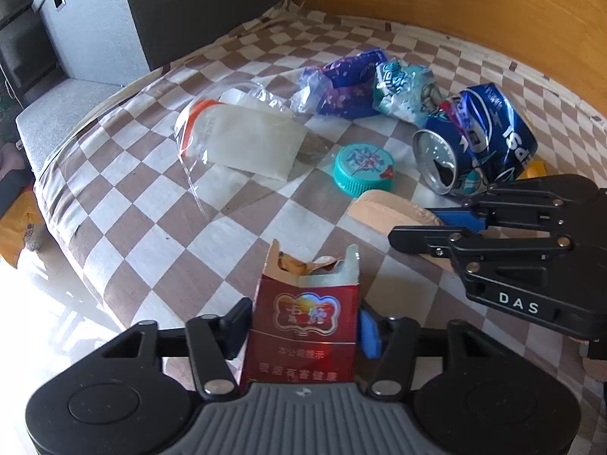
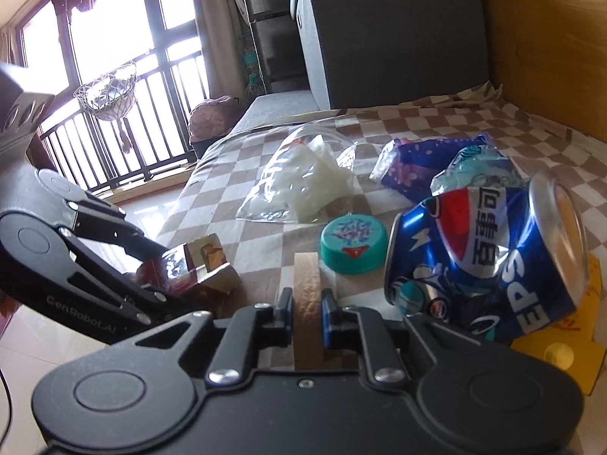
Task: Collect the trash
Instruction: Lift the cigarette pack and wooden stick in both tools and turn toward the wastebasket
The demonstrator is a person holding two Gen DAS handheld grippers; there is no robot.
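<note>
Left wrist: left gripper [image 1: 303, 326] clamps cigarette pack [image 1: 303, 322].

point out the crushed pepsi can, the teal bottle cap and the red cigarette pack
crushed pepsi can [image 2: 481, 261]: right wrist view, dented blue side.
teal bottle cap [image 1: 363, 167]: left wrist view, printed top face.
red cigarette pack [image 1: 305, 326]: left wrist view, front panel.

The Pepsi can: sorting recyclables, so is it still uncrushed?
No, the Pepsi can lies on its side, its wall dented and crumpled.

One cigarette pack [image 1: 303, 326], one crushed can [image 1: 481, 140], one teal cap [image 1: 362, 168], one clear bag [image 1: 235, 132], seemingly two crumpled wrappers [image 1: 345, 83].
</note>
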